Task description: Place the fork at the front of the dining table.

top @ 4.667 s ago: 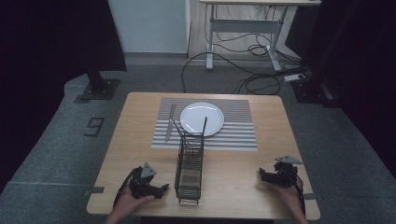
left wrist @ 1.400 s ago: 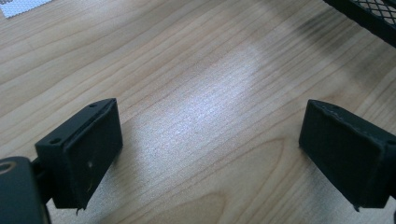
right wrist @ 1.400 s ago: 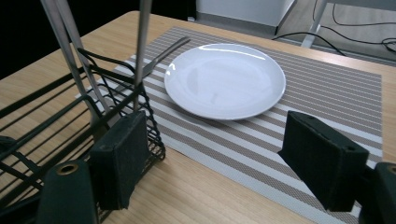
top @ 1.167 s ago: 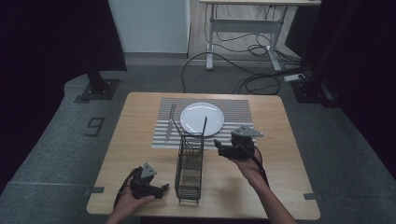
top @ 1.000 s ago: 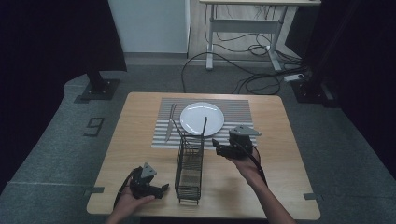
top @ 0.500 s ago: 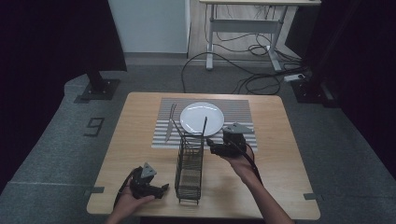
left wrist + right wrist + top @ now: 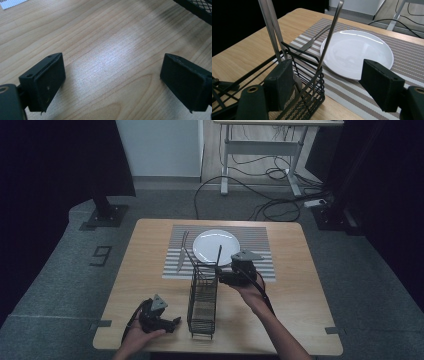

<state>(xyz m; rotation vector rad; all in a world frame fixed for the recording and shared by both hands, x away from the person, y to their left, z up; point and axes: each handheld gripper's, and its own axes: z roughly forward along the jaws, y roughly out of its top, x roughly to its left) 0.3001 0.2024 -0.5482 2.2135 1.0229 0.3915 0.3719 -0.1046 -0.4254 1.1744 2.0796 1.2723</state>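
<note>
The right gripper stands with jaws spread wide around a slim metal utensil handle. That handle stands in the black wire rack, at 6 o'clock from the round white plate. Its view reveals a knife beside the plate. The left gripper, jaws apart and empty, hovers over the bare wooden table.

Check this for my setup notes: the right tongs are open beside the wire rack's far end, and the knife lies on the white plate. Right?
Not quite. The knife lies on the striped placemat left of the white plate, as the high view shows. The right tongs are indeed open at the wire rack.
</note>
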